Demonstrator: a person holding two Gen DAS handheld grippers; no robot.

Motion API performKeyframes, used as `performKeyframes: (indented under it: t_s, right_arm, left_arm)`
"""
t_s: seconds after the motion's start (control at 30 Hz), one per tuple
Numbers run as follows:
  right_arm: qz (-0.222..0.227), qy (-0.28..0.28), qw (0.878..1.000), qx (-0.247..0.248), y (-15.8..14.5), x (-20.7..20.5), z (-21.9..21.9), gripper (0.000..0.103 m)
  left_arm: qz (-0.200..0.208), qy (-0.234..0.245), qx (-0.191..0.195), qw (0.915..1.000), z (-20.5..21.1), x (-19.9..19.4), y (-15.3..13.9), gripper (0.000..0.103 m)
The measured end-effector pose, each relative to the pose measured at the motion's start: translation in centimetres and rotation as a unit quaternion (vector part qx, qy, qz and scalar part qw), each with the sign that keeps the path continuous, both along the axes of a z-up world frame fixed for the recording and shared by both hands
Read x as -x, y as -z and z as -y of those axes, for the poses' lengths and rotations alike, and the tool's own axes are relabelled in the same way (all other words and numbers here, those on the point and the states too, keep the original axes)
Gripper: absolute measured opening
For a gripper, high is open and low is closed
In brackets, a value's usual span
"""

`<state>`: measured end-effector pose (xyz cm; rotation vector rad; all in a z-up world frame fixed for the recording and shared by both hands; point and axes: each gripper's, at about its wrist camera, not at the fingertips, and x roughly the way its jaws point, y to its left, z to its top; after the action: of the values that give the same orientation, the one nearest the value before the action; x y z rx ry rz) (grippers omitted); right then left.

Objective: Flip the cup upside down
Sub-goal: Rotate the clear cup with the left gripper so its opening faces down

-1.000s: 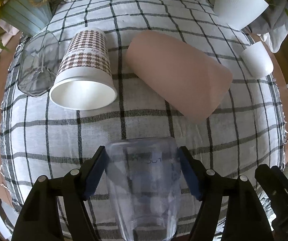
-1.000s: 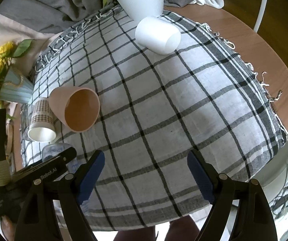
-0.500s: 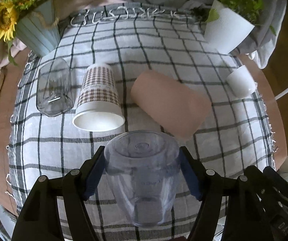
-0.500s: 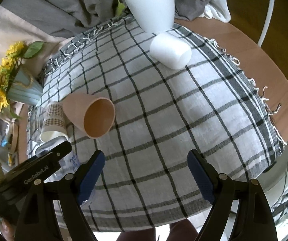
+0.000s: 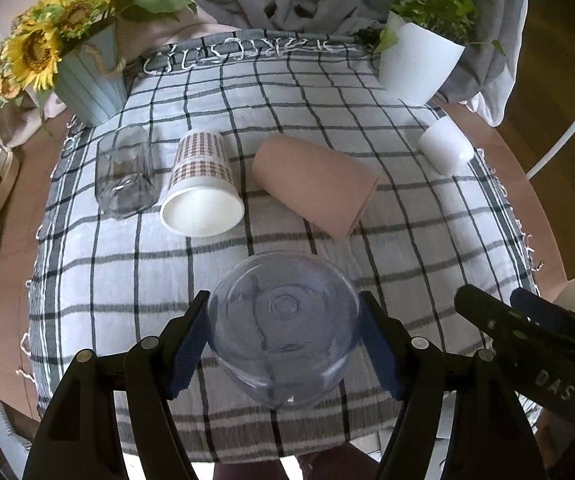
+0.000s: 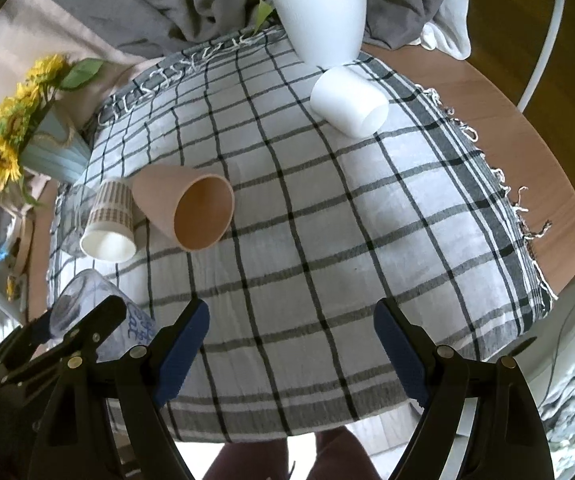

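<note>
Since a second earlier the clear plastic cup [image 5: 283, 328] had swung from lying along the left gripper [image 5: 285, 344] to pointing its round base at the camera, raised above the checked tablecloth [image 5: 407, 272]. The left gripper's blue pads clamped its sides. The right gripper [image 6: 291, 344] hung spread wide with nothing between its fingers, beside the pink cup [image 6: 191, 212] lying on its side and the white cup [image 6: 347, 100].

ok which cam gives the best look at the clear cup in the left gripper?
Left wrist: the clear cup sits centred in the left gripper, base towards the camera. Right wrist shows it only partly at the frame edge, behind the left gripper's finger.
</note>
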<state>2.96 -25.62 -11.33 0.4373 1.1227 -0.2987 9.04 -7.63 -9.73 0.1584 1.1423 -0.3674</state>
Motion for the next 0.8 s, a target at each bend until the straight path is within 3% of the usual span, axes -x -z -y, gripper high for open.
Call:
performKeyframes:
  t_s: [0.53,0.8]
  right_arm:
    - [-0.017,-0.017,1.0,0.018,0.1,1.2,-1.2,0.084]
    - [-0.022,-0.012,0.999,0.021,0.2,1.5,-1.0,0.084]
  left_arm:
    - [-0.028,0.0,0.02,0.9994,-0.9,2.5,0.7,0.072]
    - [-0.038,-0.009,0.025,0.9989,-1.0,2.4,1.3,0.083]
